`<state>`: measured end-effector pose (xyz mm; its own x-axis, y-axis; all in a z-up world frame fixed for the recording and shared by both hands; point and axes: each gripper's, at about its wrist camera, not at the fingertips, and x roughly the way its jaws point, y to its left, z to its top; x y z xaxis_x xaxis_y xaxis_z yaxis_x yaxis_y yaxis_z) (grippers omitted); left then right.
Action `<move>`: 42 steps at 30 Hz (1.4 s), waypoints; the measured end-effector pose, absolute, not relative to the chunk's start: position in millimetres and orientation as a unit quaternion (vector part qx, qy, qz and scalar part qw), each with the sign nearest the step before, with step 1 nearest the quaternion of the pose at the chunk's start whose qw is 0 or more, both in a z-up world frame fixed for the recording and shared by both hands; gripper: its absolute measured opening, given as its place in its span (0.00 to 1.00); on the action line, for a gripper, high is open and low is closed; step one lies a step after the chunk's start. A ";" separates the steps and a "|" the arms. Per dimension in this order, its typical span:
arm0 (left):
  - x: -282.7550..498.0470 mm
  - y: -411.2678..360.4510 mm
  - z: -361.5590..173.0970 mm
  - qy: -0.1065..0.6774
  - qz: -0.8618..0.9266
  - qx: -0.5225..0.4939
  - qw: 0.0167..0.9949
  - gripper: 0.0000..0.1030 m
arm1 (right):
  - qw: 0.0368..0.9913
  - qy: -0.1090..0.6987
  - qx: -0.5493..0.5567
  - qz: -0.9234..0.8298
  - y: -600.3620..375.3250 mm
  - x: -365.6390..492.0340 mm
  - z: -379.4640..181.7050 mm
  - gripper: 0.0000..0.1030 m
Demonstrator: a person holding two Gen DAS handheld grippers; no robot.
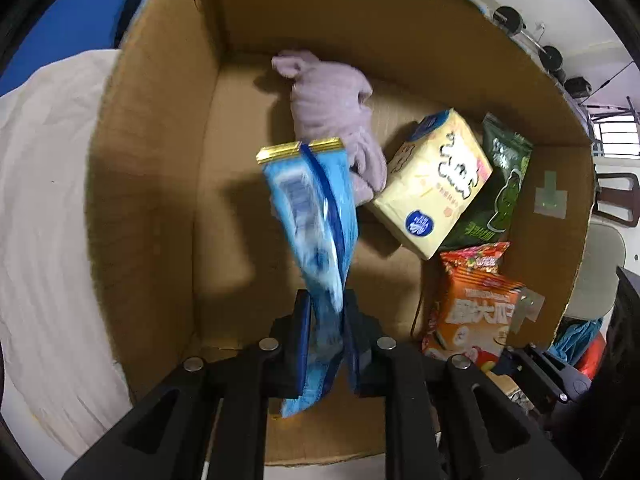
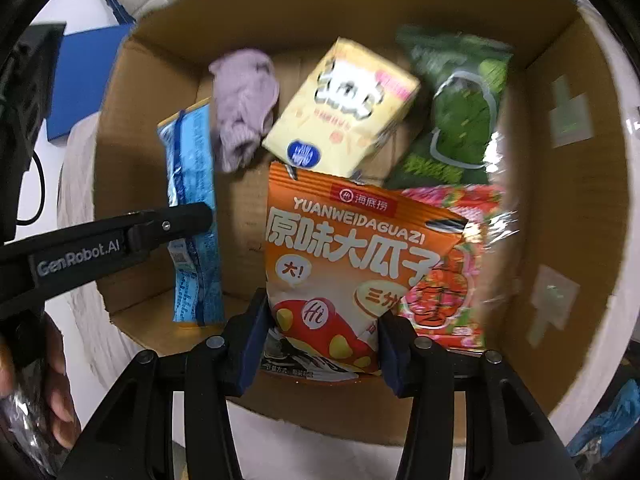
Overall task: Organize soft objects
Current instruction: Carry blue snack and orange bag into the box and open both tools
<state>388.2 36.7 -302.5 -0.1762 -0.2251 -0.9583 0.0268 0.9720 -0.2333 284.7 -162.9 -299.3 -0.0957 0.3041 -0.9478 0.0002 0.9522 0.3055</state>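
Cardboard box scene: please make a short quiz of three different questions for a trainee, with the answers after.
1. True or false: the left tongs are shut on the blue packet.
2. Which packet do the right tongs hold? A. green packet B. orange packet C. yellow pack
3. Name the soft purple thing that lies in the cardboard box.

Key:
1. True.
2. B, the orange packet, not the green packet or the yellow pack.
3. The purple cloth.
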 end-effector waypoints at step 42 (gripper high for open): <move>319.2 30.7 -223.0 0.642 -0.070 0.014 0.763 0.94 | 0.745 0.665 0.060 -0.001 -218.8 237.2 -264.9 1.00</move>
